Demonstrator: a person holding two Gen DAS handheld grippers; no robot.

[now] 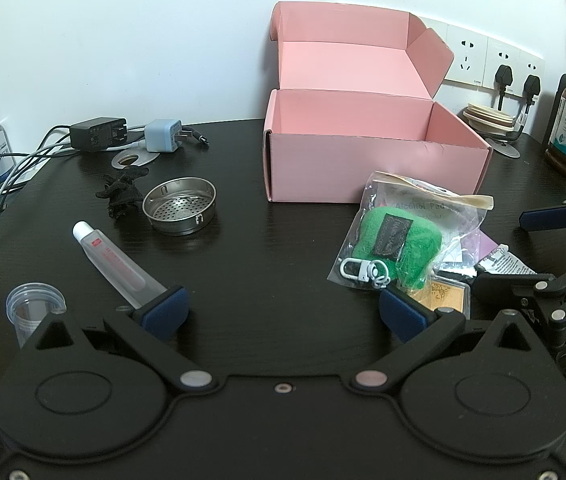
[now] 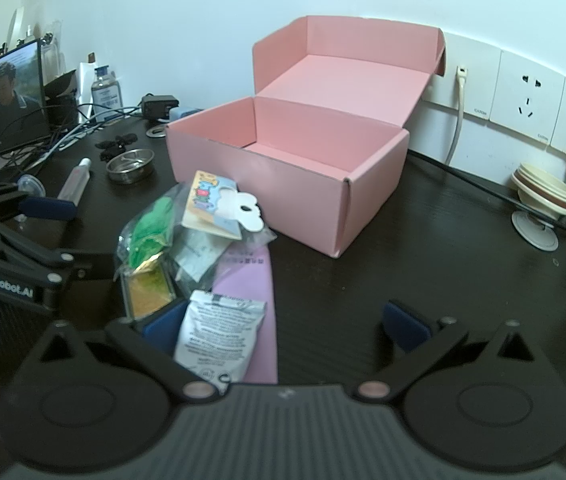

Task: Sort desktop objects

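Dark wood-grain desk (image 1: 275,248) runs to a white wall. Nearest, the left gripper (image 1: 285,312) hangs with its blue-padded jaws spread wide, gripping nothing; a clear plastic tube (image 1: 117,264) lies just beside its left pad, a bagged green felt keychain (image 1: 397,246) by its right. The right gripper (image 2: 287,326), likewise agape, straddles a white sachet (image 2: 219,338) on a lilac packet (image 2: 257,300). Farther off sits a perforated steel strainer (image 1: 179,211), then the open pink cardboard box (image 1: 367,160) (nothing inside).

Open pink box (image 1: 371,172) on dark desk (image 1: 263,260)
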